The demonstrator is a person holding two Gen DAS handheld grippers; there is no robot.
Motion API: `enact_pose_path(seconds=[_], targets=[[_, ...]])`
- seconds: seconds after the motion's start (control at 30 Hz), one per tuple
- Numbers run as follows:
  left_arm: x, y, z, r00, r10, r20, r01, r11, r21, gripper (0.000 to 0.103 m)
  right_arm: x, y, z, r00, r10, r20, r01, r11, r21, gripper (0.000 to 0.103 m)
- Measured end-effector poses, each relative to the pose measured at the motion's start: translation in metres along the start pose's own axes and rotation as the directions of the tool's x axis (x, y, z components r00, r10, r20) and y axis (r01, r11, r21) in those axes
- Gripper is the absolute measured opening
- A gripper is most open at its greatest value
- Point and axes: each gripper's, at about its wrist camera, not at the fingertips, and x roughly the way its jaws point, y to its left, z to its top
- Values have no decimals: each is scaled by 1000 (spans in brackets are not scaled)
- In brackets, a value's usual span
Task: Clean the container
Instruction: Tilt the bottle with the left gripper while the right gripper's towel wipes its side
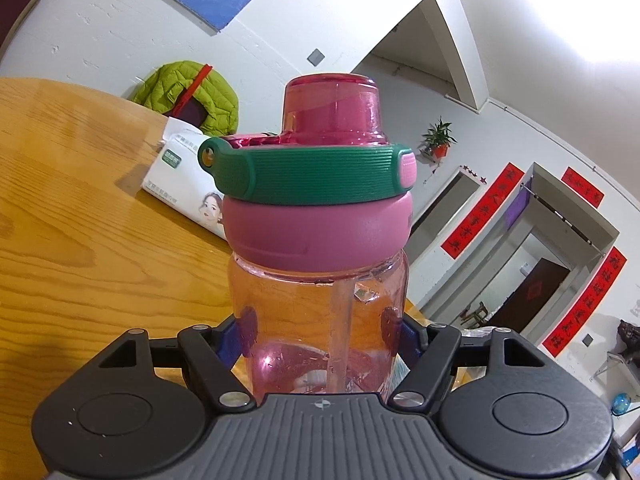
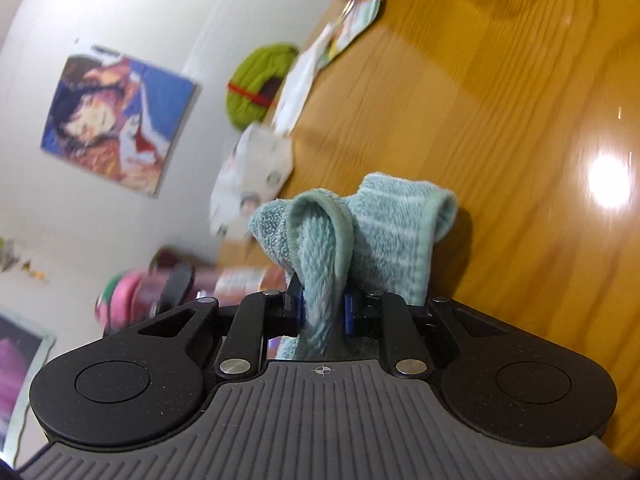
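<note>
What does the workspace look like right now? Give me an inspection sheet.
Surface: wooden table, glossy, with a lamp glare in the right wrist view.
Job's things: pink bottle, lid on, green strap around the lid, held up in the left gripper; teal cloth bunched in the right gripper.
Clutter: tissue pack on the table behind the bottle; more packets at the table edge, blurred.
Grippers: left shut on the bottle's clear body; right shut on the cloth.
Cables: nothing seen.
Surroundings: white wall, poster, green jacket, doorway with red banners, potted plant.
</note>
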Motion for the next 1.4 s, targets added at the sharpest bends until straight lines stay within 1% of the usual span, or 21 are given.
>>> enact_pose_path(seconds=[0.1,0.2,0.27,0.4,0.53,0.63,0.77,0.87,1.03,1.17,1.27,1.33,1.4], targets=[[0,-1,0,1000,-4,-4,4,1000,4,71,10,-4,7,1000,8,3,-8,999,42,19],[0,-2,0,1000,-4,-8,4,1000,5,71,9,3,-6,1000,9,-25,-10,1000,-15,19],[-2,-2,0,1000,1,-5,-1,1000,10,71,1,5,-17,999,9,-53,-11,999,-48,19],[-2,-2,-1,1000,3,-11,-2,1000,13,71,-16,2,-37,989,43,-138,-52,997,-65,19],[-1,-4,-3,1000,9,-20,-8,1000,19,71,-27,2,-49,984,46,-173,-63,994,-93,19],[-1,-6,-3,1000,13,-22,-12,999,32,71,-26,2,-47,988,41,-151,-58,992,-108,18],[-2,-8,-4,1000,20,-15,-19,998,55,71,-19,-3,-35,994,32,-105,-41,996,-83,18],[-3,-8,-4,1000,15,-11,-15,998,54,71,-15,-2,-31,996,22,-87,-29,996,-82,18],[-3,-12,-5,1000,15,-5,-15,997,72,71,-17,5,-31,998,-4,-56,-3,992,-125,18],[-3,-12,-5,1000,17,-5,-17,997,75,71,-33,17,-34,1000,-7,-20,2,978,-210,18],[-4,-15,-6,1000,20,-3,-19,995,96,71,-48,26,-38,1000,13,-10,-15,958,-285,18],[-4,-17,-7,1000,17,0,-17,994,109,71,-57,30,-41,999,34,-27,-41,942,-332,18],[-4,-19,-7,1000,10,7,-11,992,125,71,-61,34,-46,995,57,-82,-85,919,-385,19]])
